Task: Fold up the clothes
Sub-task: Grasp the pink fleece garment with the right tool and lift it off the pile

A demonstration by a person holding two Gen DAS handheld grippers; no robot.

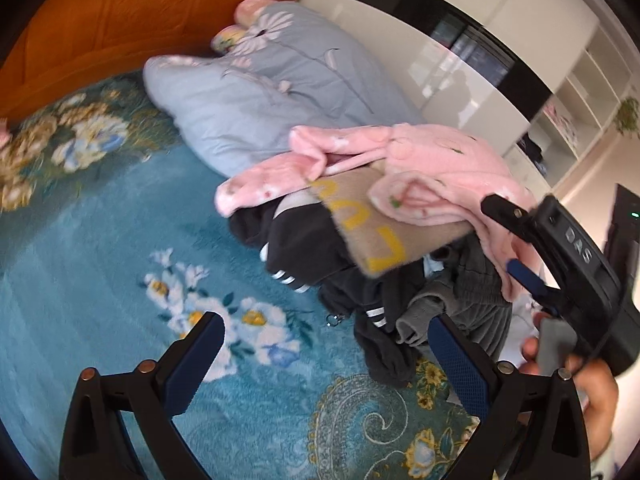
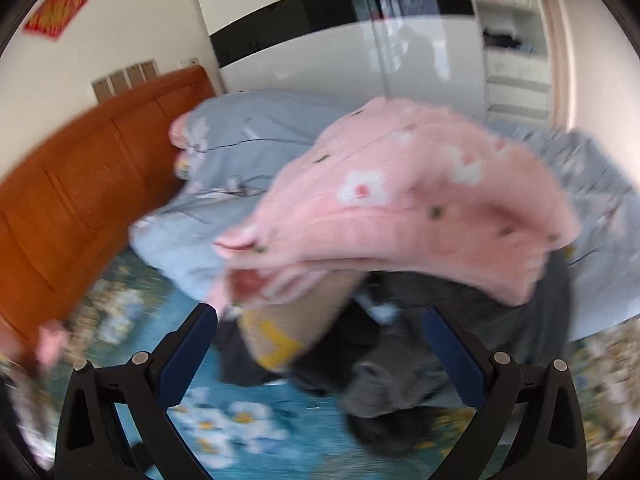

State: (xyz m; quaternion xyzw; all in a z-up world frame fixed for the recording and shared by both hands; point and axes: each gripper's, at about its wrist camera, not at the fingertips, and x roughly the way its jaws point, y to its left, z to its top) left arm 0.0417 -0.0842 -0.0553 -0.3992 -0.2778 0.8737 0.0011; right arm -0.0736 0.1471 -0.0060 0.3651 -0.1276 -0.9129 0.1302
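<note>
Spreading of left gripper (image 1: 326,354): its blue-padded fingers (image 1: 196,356) stand wide apart, released, with nothing between them; they hang over the teal floral bedspread (image 1: 100,264), near side of the clothes pile.
Right gripper (image 2: 320,344): fingers likewise wide apart and released, gripping nothing; the heap fills the gap ahead of them. In the left wrist view the same tool shows at the far right, held in a bare hand (image 1: 580,372), its fingertips up against the pink garment, though contact cannot be told.
Writing: the right tool's black body carries the raised letters "DAS" (image 1: 578,246). The tan garment (image 1: 384,224) bears large yellow letters, only partly in view and not readable as a word.
Clothes pile: an unfolded heap at the middle-right of the bed.
Top layer: a pink fleece garment (image 2: 420,208) with white flowers and small green specks, draped loosely over the rest.
Under it: the tan piece, sticking out toward the near left.
Bottom: a black garment with white stripes (image 1: 304,256) and a grey knit piece (image 1: 456,308), crumpled together on the bedspread.
Behind the pile: a grey-blue floral quilt (image 1: 276,92), bunched against the orange wooden headboard (image 1: 104,20).
Far side: a glossy white wardrobe (image 2: 420,52) with a black band.
Sharpness: the right wrist view is motion-blurred.
</note>
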